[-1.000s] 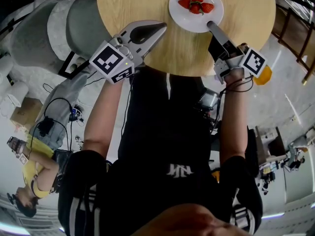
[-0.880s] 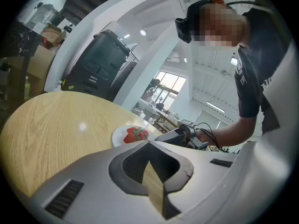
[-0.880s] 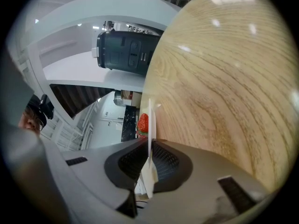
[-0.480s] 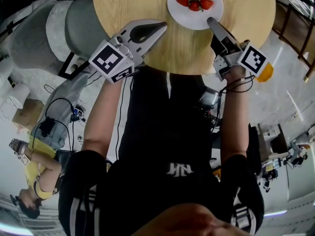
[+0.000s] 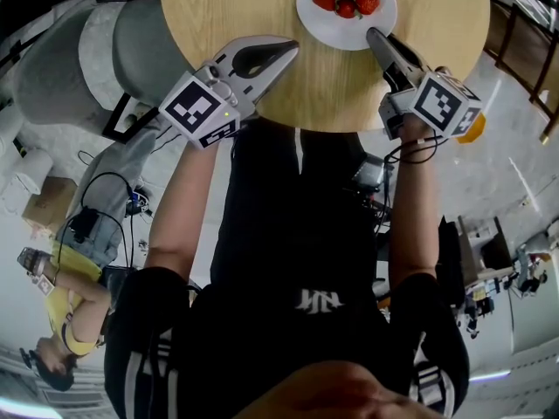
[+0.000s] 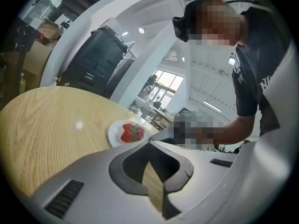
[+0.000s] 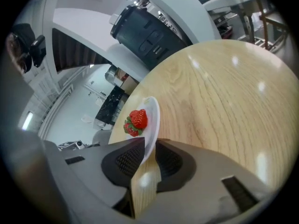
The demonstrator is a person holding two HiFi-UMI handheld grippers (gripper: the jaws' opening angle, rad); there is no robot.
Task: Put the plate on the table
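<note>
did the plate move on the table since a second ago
No. The plate keeps its spot against the near edge of the table; only the whole view drifted slightly.

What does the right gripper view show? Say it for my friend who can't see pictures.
A white plate of strawberries lies on a round wooden table, its near rim between the right gripper's jaws, which have just been opening and leave a gap beside it. A big dark machine stands behind the table.
</note>
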